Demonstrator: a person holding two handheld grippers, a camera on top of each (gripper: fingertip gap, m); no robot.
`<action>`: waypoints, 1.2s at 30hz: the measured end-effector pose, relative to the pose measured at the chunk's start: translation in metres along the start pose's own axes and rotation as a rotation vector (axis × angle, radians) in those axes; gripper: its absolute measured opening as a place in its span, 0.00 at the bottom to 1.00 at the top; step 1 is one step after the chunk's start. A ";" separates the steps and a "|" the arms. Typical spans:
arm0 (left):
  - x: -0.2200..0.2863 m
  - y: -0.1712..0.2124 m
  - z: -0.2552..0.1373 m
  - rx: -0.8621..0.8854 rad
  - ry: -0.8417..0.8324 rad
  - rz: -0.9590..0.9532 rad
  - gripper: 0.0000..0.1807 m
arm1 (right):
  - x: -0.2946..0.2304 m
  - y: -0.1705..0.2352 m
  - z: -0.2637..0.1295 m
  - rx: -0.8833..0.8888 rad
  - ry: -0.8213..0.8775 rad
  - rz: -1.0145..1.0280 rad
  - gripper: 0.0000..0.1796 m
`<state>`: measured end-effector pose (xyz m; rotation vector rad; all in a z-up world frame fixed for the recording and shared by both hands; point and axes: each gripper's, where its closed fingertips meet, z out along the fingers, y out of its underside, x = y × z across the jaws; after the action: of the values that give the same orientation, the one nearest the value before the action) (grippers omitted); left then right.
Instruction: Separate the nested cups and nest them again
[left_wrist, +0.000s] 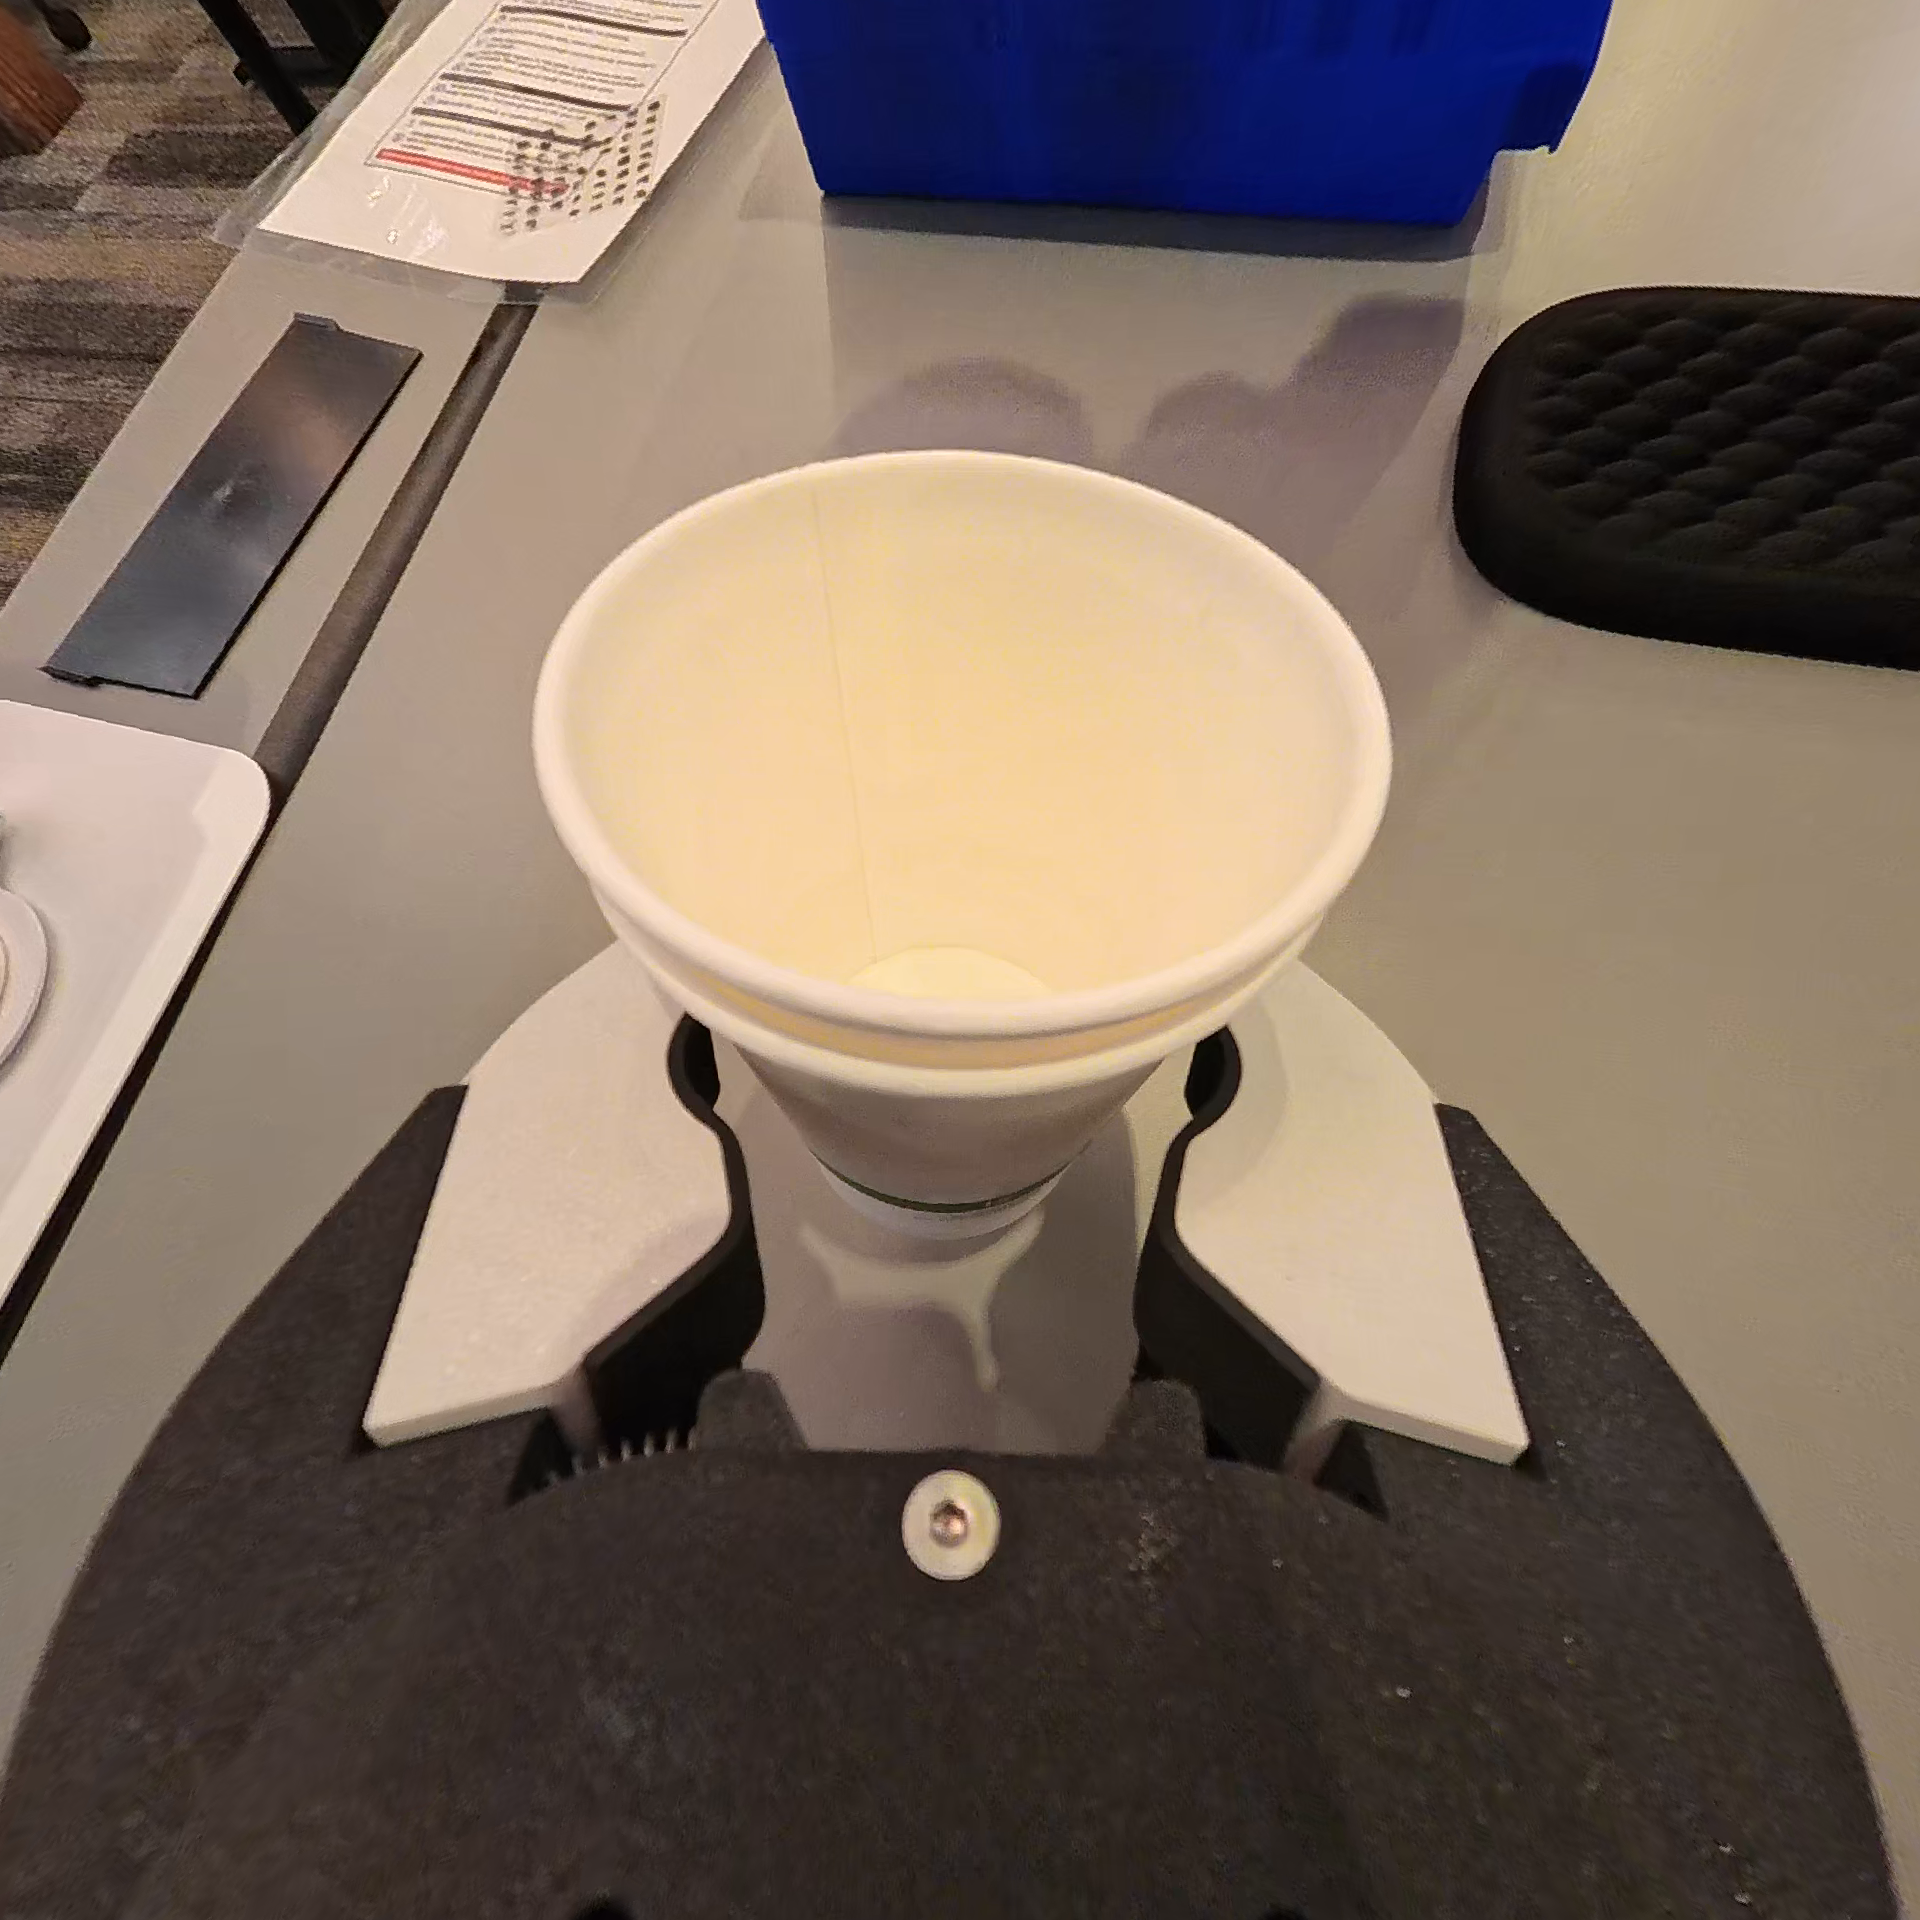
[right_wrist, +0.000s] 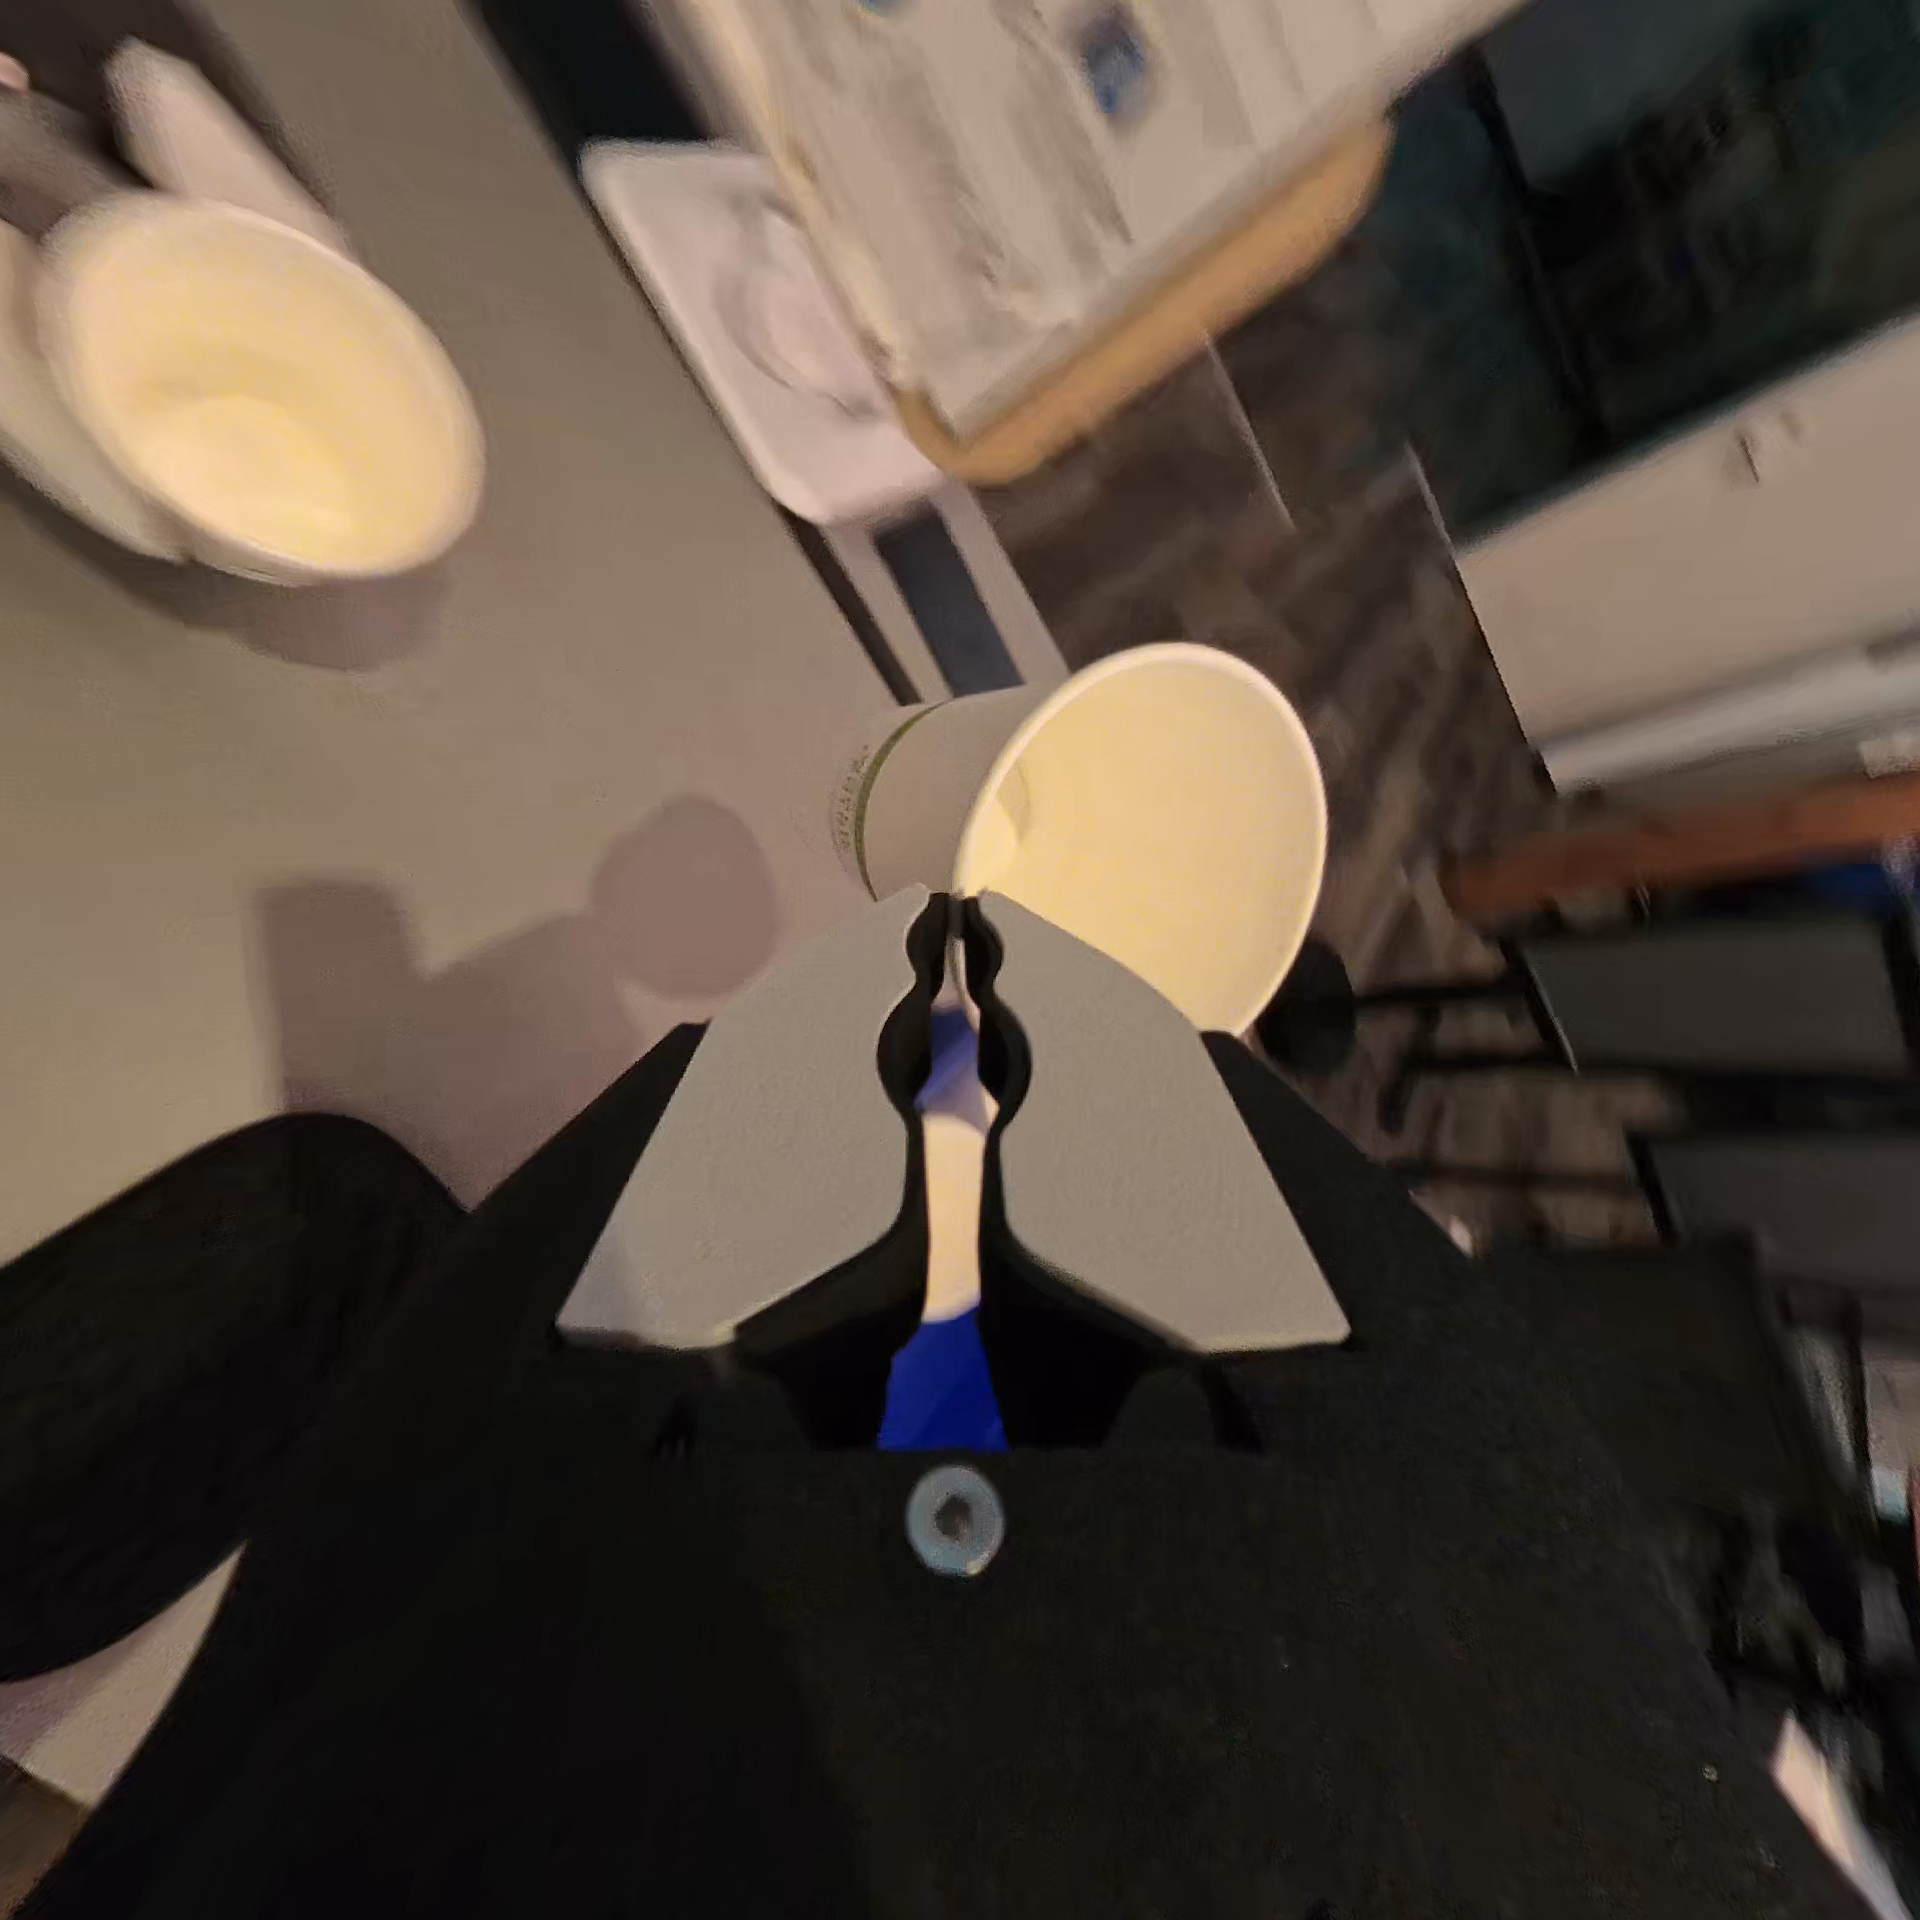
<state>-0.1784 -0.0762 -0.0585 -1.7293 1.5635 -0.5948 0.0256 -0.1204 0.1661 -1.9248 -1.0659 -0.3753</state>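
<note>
Cups part-separated: one lifted out, a nested pair left standing.
Right gripper (right_wrist: 956, 914) pinches loose cup (right_wrist: 1122, 831) by rim, clear of stack; left gripper (left_wrist: 961, 1049) spread around stack (left_wrist: 961, 790), seemingly to steady it.

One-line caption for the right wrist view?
Right claw pinches the rim of a single paper cup, lifted clear of the nested cups at upper left.
</note>
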 end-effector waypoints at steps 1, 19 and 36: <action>0.000 0.000 0.000 -0.001 -0.002 0.000 0.49 | 0.022 0.025 -0.003 -0.063 0.072 0.061 0.01; -0.003 0.011 0.009 -0.041 -0.001 -0.003 0.50 | 0.025 0.295 0.051 -0.595 0.088 0.394 0.01; -0.004 0.015 0.012 -0.056 -0.002 -0.003 0.49 | 0.011 0.321 0.089 -0.695 0.033 0.378 0.02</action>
<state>-0.1800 -0.0701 -0.0769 -1.7732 1.5903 -0.5559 0.2756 -0.1211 -0.0543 -2.6595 -0.5512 -0.6114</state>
